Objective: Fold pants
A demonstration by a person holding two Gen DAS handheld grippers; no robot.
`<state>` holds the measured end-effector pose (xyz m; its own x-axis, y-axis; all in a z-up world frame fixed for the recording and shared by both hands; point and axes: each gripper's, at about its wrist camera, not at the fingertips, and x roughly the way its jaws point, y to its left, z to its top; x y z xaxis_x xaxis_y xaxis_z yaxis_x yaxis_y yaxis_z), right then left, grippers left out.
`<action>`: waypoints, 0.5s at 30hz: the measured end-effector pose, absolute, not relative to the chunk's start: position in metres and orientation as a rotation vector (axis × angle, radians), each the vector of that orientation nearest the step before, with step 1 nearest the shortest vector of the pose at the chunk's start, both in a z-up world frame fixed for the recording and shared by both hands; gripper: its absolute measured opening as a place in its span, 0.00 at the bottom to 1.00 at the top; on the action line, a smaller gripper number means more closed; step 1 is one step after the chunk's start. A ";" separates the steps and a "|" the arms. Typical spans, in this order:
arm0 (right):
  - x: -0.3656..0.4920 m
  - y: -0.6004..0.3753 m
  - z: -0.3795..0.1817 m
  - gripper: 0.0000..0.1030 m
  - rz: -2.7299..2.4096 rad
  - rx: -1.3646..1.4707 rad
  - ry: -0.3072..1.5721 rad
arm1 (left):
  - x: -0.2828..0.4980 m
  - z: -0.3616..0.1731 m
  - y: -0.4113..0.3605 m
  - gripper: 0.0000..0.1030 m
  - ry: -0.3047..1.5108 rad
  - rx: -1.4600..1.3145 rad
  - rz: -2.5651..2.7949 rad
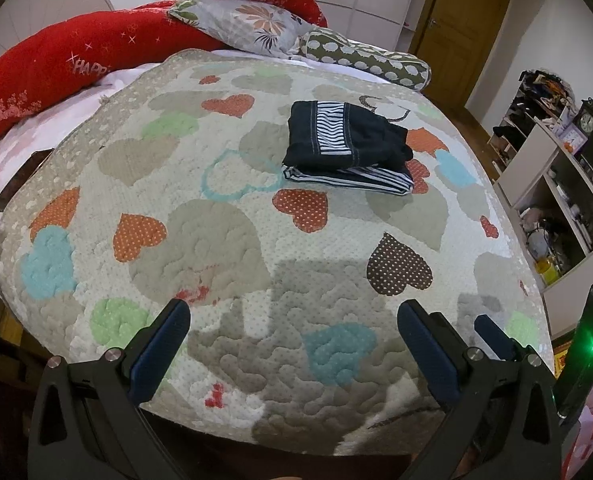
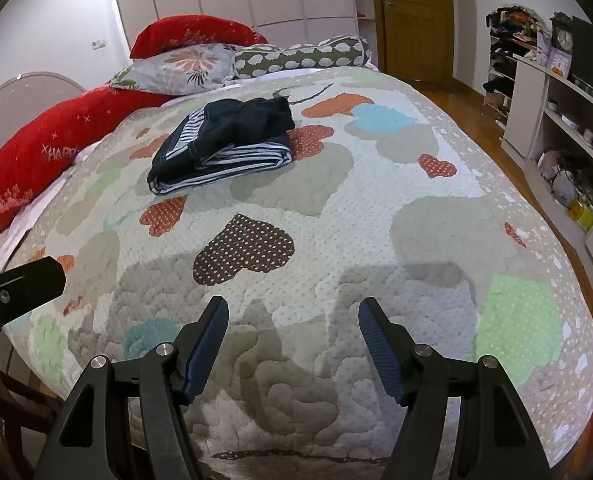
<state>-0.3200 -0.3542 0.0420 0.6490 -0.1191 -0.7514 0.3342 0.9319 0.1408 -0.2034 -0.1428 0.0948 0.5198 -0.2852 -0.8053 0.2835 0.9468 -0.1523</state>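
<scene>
Left wrist view: left gripper is tilted down over near edge of the quilt, jaws wide apart, nothing btw them, blue pads not touching any cloth. Right wrist view: right gripper has same pose, pointing down at the quilt, fingers well open and empty; its black body shows also at right side of left view. Pants lie folded in a compact pile on the far half of the bed, well apart from both grippers, dark navy w/ striped white-blue band on top layer, striped layers under it. Red pillows and a floral pillow are behind the pile.
</scene>
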 end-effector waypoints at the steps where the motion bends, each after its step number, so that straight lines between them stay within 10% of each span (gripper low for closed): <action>1: -0.319 -0.353 0.041 0.70 -0.262 0.273 0.829 | -0.202 0.093 -0.142 1.00 0.971 -0.004 -0.341; 15: -0.312 -0.354 0.036 0.70 -0.260 0.257 0.844 | -0.194 0.083 -0.146 1.00 1.004 -0.007 -0.359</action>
